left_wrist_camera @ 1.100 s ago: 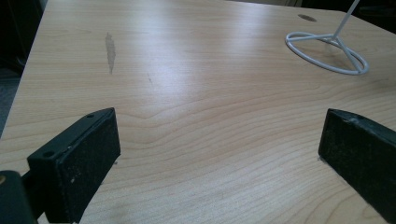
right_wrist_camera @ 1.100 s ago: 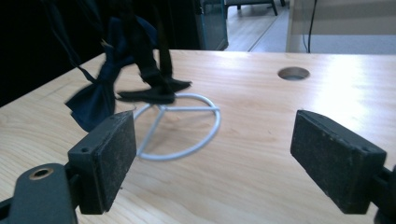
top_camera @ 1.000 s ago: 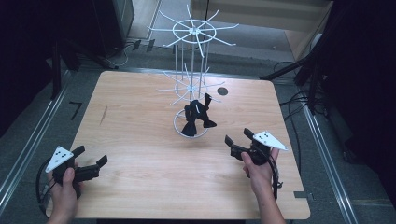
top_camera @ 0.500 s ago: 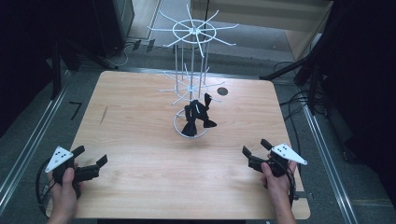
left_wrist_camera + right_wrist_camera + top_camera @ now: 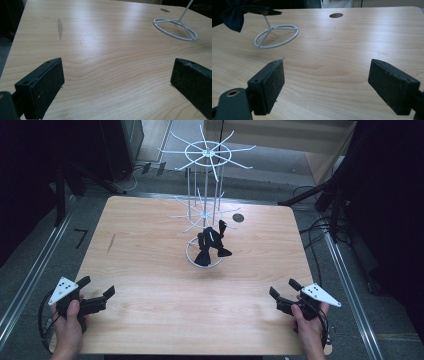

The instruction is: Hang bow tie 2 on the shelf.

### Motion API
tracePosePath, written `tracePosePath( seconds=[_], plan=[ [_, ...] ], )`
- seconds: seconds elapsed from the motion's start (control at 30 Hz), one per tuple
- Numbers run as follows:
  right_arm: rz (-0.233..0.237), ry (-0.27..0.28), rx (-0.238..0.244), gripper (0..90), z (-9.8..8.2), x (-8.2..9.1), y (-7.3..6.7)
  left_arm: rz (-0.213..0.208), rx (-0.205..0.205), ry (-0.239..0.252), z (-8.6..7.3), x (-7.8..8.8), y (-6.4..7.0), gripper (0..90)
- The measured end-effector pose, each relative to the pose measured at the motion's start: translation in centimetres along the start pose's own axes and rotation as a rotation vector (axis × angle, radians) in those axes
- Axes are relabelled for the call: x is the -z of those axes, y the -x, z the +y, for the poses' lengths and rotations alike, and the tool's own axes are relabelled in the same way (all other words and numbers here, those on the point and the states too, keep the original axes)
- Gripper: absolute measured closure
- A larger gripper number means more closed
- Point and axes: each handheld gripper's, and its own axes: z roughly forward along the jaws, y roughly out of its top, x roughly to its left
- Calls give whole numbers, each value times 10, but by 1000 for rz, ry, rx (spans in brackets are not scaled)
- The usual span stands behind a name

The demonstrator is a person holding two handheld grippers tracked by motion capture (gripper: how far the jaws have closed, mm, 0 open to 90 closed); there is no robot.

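The dark bundle (image 5: 212, 247) hanging low on the white wire rack (image 5: 206, 210) is hard to read from the high view: black cloth pieces, bow-shaped, bunched over the rack's ring base (image 5: 204, 259) near the middle of the worktop (image 5: 150, 270). In the right gripper view only a corner of that cloth shows at the top left, cut off by the frame, and the rack's upper arms are out of sight. The left gripper (image 5: 96, 296) sits at the near left corner, jaws spread wide with nothing between them; the right gripper (image 5: 283, 294) sits at the near right edge, likewise released and empty. Both are well apart from the rack, with bare wood between. A small round hole (image 5: 238, 218) lies behind the rack.
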Motion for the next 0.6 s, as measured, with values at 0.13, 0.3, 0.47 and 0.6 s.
tracePosePath(
  seconds=[0.13,0.3,0.47,0.6],
  plan=[
    [2,-9,4,141,-3,4,0,0,0,0,0,0,0,0],
    [7,-31,-6,139,-10,11,2,1,-2,1,0,0,0,0],
    [3,-41,-7,139,-14,17,4,3,-4,0,0,0,1,0],
    [-5,-42,-22,140,-16,23,5,5,-5,-3,0,0,1,0]
  ],
)
